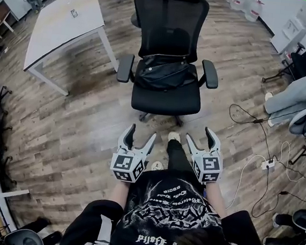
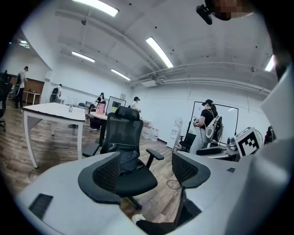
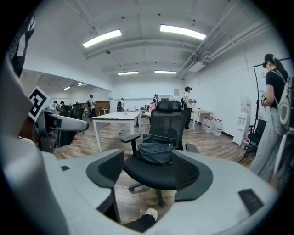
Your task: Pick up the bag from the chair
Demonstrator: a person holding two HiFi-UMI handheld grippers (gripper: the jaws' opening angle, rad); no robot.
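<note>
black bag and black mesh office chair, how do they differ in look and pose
The black soft fabric bag is slumped and creased, while the black mesh office chair is rigid and stands upright. The bag is much smaller and fits between the chair's armrests. The bag lies at the back of the seat against the backrest, while the chair stands on its own wheeled base. Both are black.

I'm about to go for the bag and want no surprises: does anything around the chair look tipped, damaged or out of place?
Nothing stands out. The black bag sits slumped on the office chair seat against the backrest; the chair stands upright. Left gripper and right gripper are open, empty, short of it.
</note>
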